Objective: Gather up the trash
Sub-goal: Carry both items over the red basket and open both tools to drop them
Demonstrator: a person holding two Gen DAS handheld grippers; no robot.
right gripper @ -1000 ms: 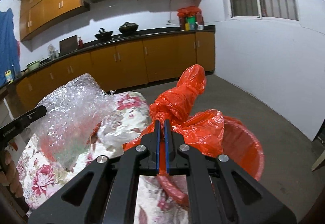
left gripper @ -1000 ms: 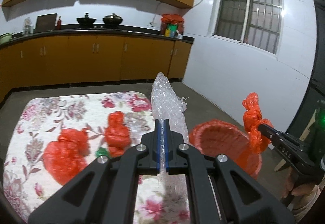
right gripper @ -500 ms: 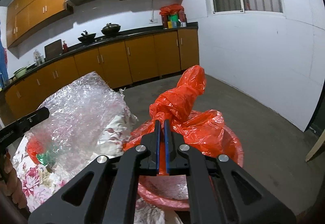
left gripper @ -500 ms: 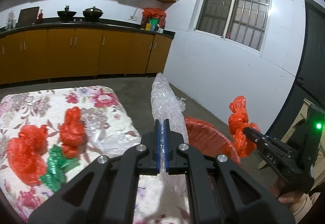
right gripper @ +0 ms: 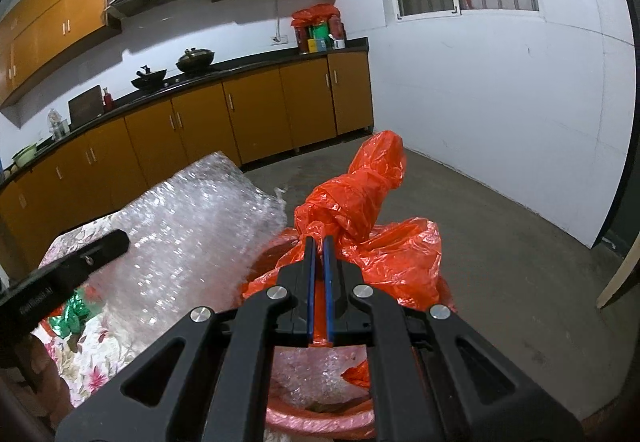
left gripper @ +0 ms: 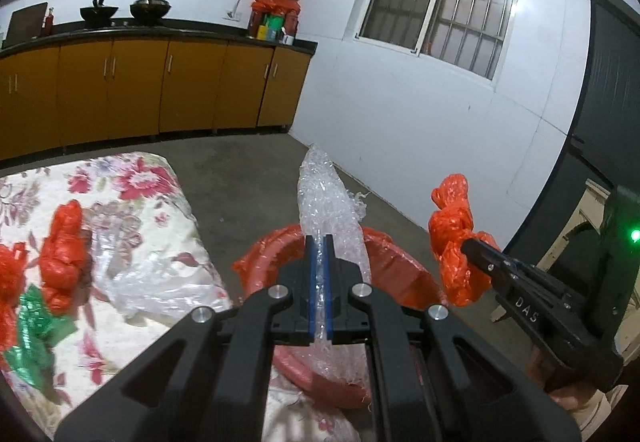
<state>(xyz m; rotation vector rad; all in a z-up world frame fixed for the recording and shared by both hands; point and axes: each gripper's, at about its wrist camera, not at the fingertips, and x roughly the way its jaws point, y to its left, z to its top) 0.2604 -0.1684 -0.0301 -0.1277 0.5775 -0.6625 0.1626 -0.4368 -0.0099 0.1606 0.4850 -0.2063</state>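
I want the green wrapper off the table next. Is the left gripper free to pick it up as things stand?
Probably not yet. The left gripper is shut on the bubble wrap, held above the red bin. The green wrapper lies uncovered on the floral tablecloth, so once the wrap is dropped the way looks free.

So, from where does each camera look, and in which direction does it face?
Left wrist: sits on the left gripper, faces down over the red bin; jaws shut on bubble wrap; right gripper shows.
Right wrist: sits on the right gripper, faces the bin and kitchen cabinets; jaws shut on an orange bag; left gripper shows.
Shared: bin, wrap, bag, floral table.
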